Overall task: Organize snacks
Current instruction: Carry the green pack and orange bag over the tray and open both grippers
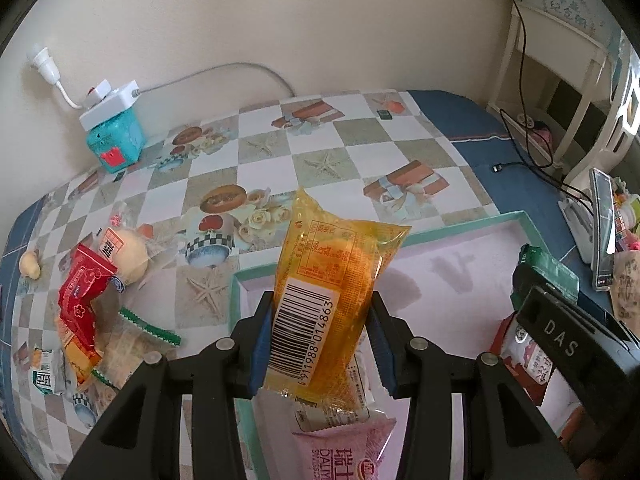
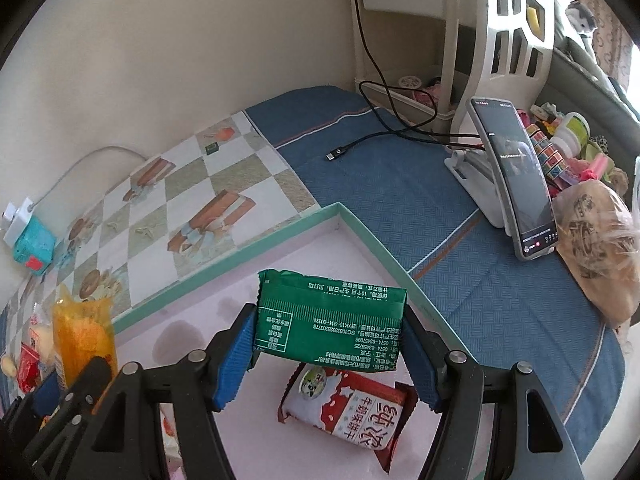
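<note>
My left gripper (image 1: 320, 344) is shut on a yellow-orange snack packet (image 1: 328, 292) with a barcode, held upright over the near left part of the pink tray (image 1: 460, 256) with a teal rim. A pink-and-white packet (image 1: 344, 452) lies in the tray under it. My right gripper (image 2: 330, 354) is shut on a green snack packet (image 2: 328, 318), held flat above the tray (image 2: 320, 236). Below it lies a red-and-white packet (image 2: 352, 420). The left gripper with its yellow packet (image 2: 82, 336) shows at the right wrist view's left edge; the right gripper's body (image 1: 560, 332) shows at the left wrist view's right.
Several loose snacks, among them a red packet (image 1: 82, 292) and a round bun (image 1: 128, 256), lie on the checked tablecloth (image 1: 320, 148) left of the tray. A teal box with a power adapter (image 1: 114, 136) stands by the wall. A phone on a stand (image 2: 516, 176), a cable (image 2: 360, 144) and a bagged item (image 2: 600, 248) sit at the right.
</note>
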